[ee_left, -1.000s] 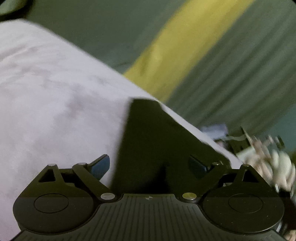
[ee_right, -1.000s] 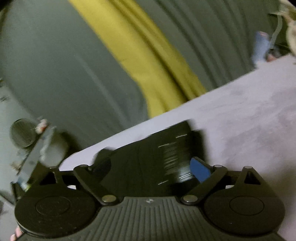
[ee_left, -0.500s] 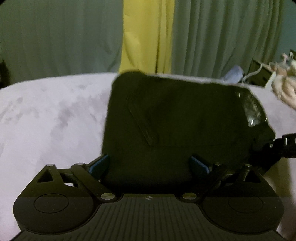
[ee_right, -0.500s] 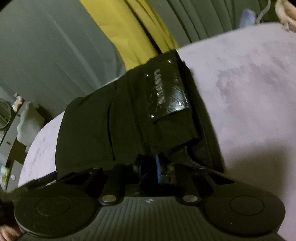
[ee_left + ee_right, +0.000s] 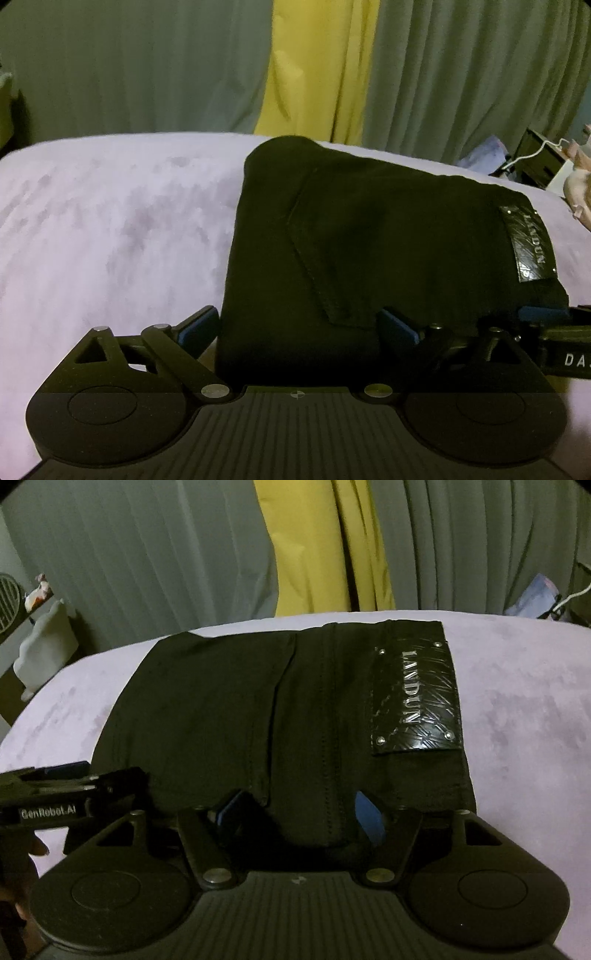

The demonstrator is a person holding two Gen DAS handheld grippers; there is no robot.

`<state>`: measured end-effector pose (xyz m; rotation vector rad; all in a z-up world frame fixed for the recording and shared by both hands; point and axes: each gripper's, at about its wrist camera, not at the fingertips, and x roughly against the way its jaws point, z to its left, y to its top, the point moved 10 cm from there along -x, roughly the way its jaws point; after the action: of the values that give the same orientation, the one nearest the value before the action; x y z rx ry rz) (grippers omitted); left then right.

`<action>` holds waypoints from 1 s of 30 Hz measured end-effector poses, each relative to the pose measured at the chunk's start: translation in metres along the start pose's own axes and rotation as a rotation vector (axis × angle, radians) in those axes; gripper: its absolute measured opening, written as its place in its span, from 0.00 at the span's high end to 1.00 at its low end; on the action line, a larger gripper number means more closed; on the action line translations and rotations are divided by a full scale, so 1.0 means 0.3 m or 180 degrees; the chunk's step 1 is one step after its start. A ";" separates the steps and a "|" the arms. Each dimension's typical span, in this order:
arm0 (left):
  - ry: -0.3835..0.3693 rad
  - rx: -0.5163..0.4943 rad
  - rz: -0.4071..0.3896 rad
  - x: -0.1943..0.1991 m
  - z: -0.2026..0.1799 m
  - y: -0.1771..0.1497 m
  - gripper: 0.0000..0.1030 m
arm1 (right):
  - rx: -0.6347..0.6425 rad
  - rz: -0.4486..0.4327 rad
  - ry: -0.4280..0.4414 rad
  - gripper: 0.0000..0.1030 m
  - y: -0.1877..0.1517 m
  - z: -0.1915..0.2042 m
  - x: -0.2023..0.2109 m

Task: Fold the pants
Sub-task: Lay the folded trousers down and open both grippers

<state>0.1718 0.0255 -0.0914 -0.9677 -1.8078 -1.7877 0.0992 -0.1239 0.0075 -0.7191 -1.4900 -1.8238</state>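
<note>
The black pants (image 5: pixel 369 236) lie folded into a compact rectangle on the lilac bed cover (image 5: pixel 110 229), with a shiny brand patch (image 5: pixel 530 245) at the waistband. My left gripper (image 5: pixel 299 328) is open, its blue-padded fingers (image 5: pixel 197 326) straddling the near left edge of the pants. In the right wrist view the pants (image 5: pixel 258 716) and patch (image 5: pixel 415 694) fill the middle. My right gripper (image 5: pixel 299 812) is open at the near edge, fingers (image 5: pixel 367 812) on either side of the centre seam. The left gripper (image 5: pixel 66 779) shows at the left there.
Grey-green curtains (image 5: pixel 129 66) with a yellow panel (image 5: pixel 317 70) hang behind the bed. A bedside stand with a white cable (image 5: pixel 535 158) and clutter is at the far right. A white bag (image 5: pixel 40 646) and a fan (image 5: pixel 7 598) stand left of the bed.
Both grippers swung from a tilted, blurred pose to level. The right gripper, shut on the pants' edge half a second ago, has opened. The folded pants now lie flat.
</note>
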 end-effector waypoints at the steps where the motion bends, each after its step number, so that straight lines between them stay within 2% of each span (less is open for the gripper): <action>1: -0.0016 0.0034 0.0057 -0.014 0.004 -0.003 0.03 | 0.0015 0.0023 -0.0003 0.33 0.002 0.001 -0.010; 3: -0.0070 0.0192 0.0152 -0.038 0.022 -0.012 0.01 | 0.0020 0.0123 -0.0008 0.33 0.009 -0.005 -0.017; 6: -0.0234 0.0532 0.0287 -0.069 0.053 -0.034 0.00 | -0.0004 0.0253 0.0066 0.24 0.027 0.026 -0.062; 9: -0.0209 0.0465 0.0240 -0.073 0.049 -0.042 0.00 | 0.0134 0.0285 0.0103 0.11 0.020 0.055 -0.088; 10: -0.0183 0.0437 0.0236 -0.074 0.046 -0.043 0.00 | 0.0247 0.0295 0.0099 0.03 0.010 0.075 -0.094; 12: -0.0150 0.0431 0.0246 -0.073 0.046 -0.045 0.00 | 0.0551 0.0259 -0.0095 0.03 -0.012 0.109 -0.098; 14: -0.0151 0.0441 0.0235 -0.057 0.045 -0.044 0.00 | 0.0610 0.0161 -0.0150 0.03 -0.016 0.121 -0.096; 18: -0.0096 0.0242 0.0166 0.009 0.030 -0.078 0.00 | 0.0577 0.0016 0.0001 0.04 -0.051 0.110 0.001; 21: -0.0153 0.0094 0.0098 0.078 -0.001 -0.137 0.00 | 0.0615 -0.0126 0.0092 0.04 -0.130 0.109 0.104; 23: -0.0119 -0.0059 0.0175 0.105 -0.029 -0.196 0.00 | 0.0710 -0.0180 0.0012 0.04 -0.188 0.111 0.163; 25: -0.0010 -0.0222 0.0128 0.135 -0.057 -0.254 0.00 | 0.0625 -0.0075 -0.0026 0.04 -0.256 0.100 0.197; 27: 0.0075 -0.0335 0.0076 0.158 -0.081 -0.287 0.00 | 0.0478 -0.0103 -0.0036 0.04 -0.317 0.086 0.236; 30: -0.0115 -0.0300 0.0055 0.200 -0.125 -0.310 0.00 | 0.0291 -0.0353 -0.0131 0.04 -0.360 0.070 0.292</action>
<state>0.0580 0.0062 -0.1090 -1.0545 -1.7446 -1.8708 -0.0397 -0.1027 0.0124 -0.6446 -1.6581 -1.8186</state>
